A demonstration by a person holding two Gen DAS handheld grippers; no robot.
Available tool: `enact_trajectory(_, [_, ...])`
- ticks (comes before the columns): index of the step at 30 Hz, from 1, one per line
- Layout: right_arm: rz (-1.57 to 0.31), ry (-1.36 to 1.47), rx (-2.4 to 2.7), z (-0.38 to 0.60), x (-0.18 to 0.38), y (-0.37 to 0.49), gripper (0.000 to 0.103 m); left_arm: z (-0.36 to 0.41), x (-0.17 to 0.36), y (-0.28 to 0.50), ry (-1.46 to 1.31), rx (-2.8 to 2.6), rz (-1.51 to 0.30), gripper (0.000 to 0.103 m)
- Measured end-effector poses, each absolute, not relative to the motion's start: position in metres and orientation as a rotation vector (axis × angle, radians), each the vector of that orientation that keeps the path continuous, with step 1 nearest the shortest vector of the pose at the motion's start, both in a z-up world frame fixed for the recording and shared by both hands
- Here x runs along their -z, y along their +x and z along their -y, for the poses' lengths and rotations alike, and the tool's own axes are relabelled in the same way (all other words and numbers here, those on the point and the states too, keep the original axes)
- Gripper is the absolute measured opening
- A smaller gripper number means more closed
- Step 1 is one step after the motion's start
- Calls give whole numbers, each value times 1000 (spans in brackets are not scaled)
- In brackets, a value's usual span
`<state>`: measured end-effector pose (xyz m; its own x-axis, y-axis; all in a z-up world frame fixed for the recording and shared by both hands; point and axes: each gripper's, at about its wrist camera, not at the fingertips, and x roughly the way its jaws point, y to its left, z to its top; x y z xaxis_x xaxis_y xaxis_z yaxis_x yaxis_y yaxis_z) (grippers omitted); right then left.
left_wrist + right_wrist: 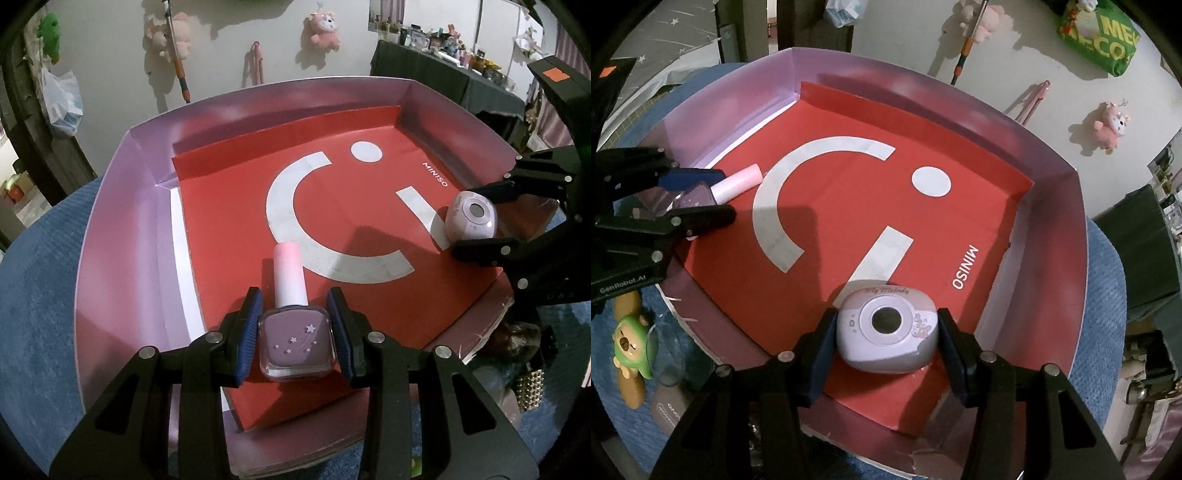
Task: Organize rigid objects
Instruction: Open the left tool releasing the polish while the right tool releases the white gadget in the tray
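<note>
Left view: my left gripper [295, 332] is clamped on the polish bottle [293, 341] at lower centre, low over the red-lined box [110, 229] for set-down; right view: my right gripper [886, 339] is clamped on the toy camera [886, 328] at lower centre, same box, likely to drop it apart from the bottle.

A: How many boxes?
B: One box [122, 206], with one red sheet [236, 206] inside
A: How many bottles?
B: One nail polish bottle [293, 343] and one little toy camera [886, 332]
A: And the grabbers?
B: Two, the left gripper [295, 332] and the right gripper [886, 347]
</note>
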<state>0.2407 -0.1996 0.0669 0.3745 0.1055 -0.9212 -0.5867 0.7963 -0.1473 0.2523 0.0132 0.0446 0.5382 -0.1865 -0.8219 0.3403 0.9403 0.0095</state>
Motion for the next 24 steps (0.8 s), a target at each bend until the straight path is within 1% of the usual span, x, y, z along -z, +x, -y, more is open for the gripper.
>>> enact_trajectory(14, [-1103,-504,-469,199,-67,240,55,-11,-46,254,187,314,-961,35])
enact_trajectory(16, [-1102,-503,-471,199,-67,239,56,-11,-45,255,186,315,-962,38])
enact_trajectory(20, [-1103,-500,-475,200,-67,239,57,-11,-47,253,178,313,-952,49])
enact_trajectory(24, [-1107,-495,-484,199,-67,239,61,-11,-50,252,177,312,-939,53])
